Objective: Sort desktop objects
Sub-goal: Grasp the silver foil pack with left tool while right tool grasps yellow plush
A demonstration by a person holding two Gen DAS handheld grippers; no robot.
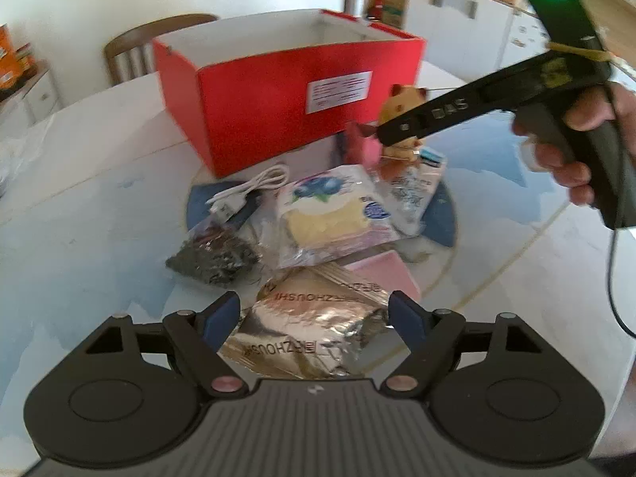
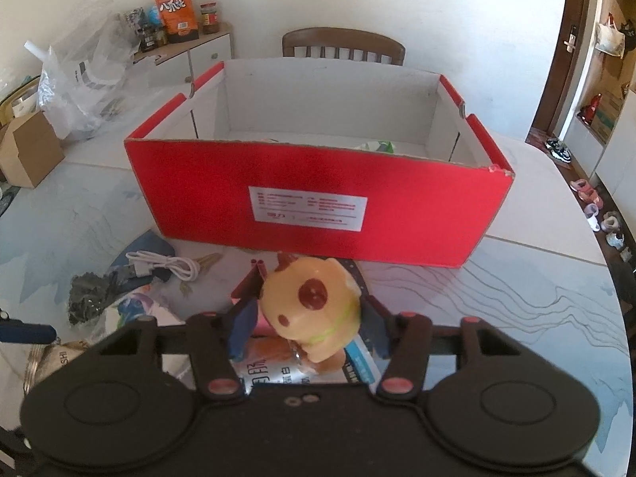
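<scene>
Two hand-held grippers worked the pile. Right hand-held gripper (image 2: 304, 328) had its pads against a yellow toy (image 2: 314, 310), red box (image 2: 318, 198) just beyond: lift clear of the rim before releasing. Left hand-held gripper (image 1: 314, 324) stood wide astride a foil packet (image 1: 306, 330), pads apparently not pressing.

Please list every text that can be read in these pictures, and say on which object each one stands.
"ZHOUSHI": gold foil packet, seen upside down, printed twice, between the left tool's fingers.
"DAS": black body of the right tool.
"八爪烧", roughly: orange bag on the cabinet.
White label on the red box: too small to read.
Blueberry snack bag: print blurred.
</scene>
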